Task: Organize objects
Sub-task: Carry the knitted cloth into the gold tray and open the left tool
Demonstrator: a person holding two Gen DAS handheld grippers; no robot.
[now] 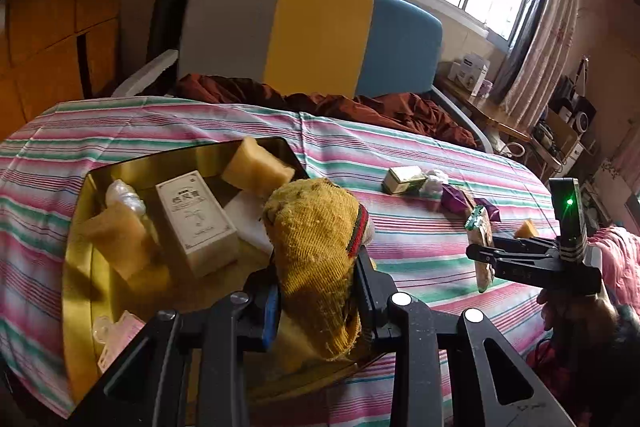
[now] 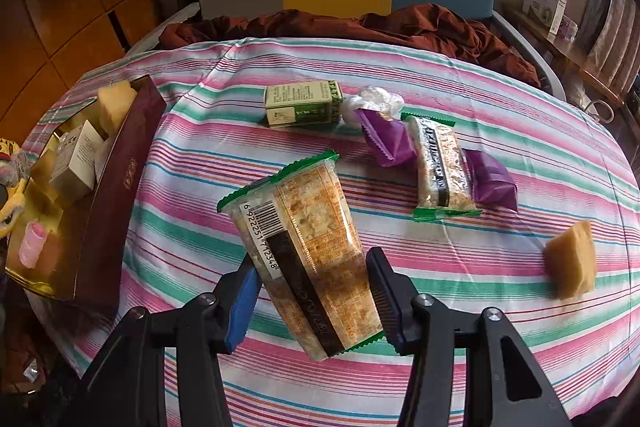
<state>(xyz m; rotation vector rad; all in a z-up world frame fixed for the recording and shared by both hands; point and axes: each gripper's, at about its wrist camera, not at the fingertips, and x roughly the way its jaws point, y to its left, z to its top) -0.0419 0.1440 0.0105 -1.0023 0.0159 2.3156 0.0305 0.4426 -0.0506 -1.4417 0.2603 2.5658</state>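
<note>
The left gripper [image 1: 320,291] had its fingers clamped on a yellow knitted sock [image 1: 320,251] with a red and green cuff band, held above the near edge of an open gold-lined box [image 1: 76,267]. Inside the box lay two yellow sponge blocks, a cream carton [image 1: 196,223] with printed characters, a clear plastic wad and a small pink item.

The right gripper [image 2: 312,299] had its fingers closed against both sides of a clear snack packet [image 2: 304,259] with green serrated ends and a barcode, lifted over the striped bedsheet [image 2: 440,307].

Farther back on the sheet lay a green carton [image 2: 302,103], a second snack packet [image 2: 440,167] across purple wrappers [image 2: 388,143], and, off to the right, a lone sponge block [image 2: 572,259].
</note>
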